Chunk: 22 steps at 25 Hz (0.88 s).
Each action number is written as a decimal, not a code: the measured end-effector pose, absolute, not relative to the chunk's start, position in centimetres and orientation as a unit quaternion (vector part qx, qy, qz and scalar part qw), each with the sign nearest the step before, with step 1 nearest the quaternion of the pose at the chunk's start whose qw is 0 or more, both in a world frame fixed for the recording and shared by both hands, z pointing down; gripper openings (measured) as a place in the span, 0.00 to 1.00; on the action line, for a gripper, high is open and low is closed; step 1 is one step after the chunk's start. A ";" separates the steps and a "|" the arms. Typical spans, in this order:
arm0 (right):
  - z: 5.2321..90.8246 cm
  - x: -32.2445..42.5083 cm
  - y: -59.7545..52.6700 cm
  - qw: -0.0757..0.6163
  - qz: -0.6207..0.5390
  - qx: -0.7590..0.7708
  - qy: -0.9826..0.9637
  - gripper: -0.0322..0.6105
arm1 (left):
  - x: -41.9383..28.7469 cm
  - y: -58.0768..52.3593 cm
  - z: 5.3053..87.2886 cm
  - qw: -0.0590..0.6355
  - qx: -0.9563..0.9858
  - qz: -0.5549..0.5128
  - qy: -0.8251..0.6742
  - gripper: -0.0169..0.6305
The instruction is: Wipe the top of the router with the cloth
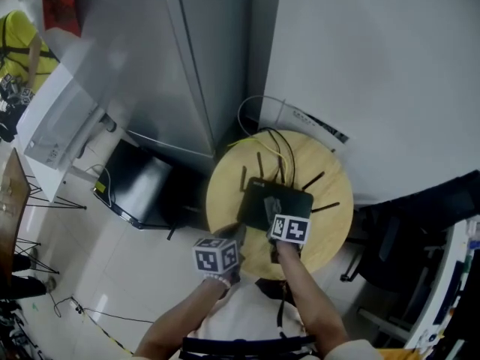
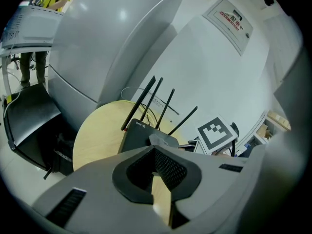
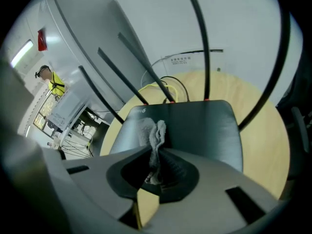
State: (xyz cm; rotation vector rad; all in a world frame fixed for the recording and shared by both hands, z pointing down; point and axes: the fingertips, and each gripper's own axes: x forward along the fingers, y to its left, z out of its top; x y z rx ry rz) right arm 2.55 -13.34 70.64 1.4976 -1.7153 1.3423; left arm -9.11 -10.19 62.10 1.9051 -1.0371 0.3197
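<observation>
Pressing the cloth (image 3: 155, 130) onto the router (image 3: 204, 126) with the right claw (image 3: 157, 156).

The right claw is pinching a bunched fold of the grey cloth between closed jaws, and the free end is lying on the near-left part of the black lid. The router is sitting in the middle of the round table (image 1: 225, 193), its long side running across the claw's line of sight, so most of the bare lid is stretching away to the claw's right and ahead toward the antennas; the coming stroke is probably calling for a sideways sweep rightward. The left claw (image 1: 234, 235) is hanging just beside the router's near-left corner, its jaws closed with nothing between them, and is farther from the lid than the right.
</observation>
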 end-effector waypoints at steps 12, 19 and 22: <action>71.0 11.6 -9.2 0.239 0.492 0.604 -0.579 0.12 | -6.0 -9.5 61.8 0.454 0.785 0.141 -0.396 0.02; 70.8 15.2 -7.3 0.241 0.487 0.624 -0.561 0.12 | -5.6 -9.2 61.9 0.455 0.787 0.143 -0.392 0.02; 69.5 15.7 -6.7 0.218 0.486 0.631 -0.564 0.12 | -5.8 -9.0 62.1 0.457 0.785 0.141 -0.393 0.02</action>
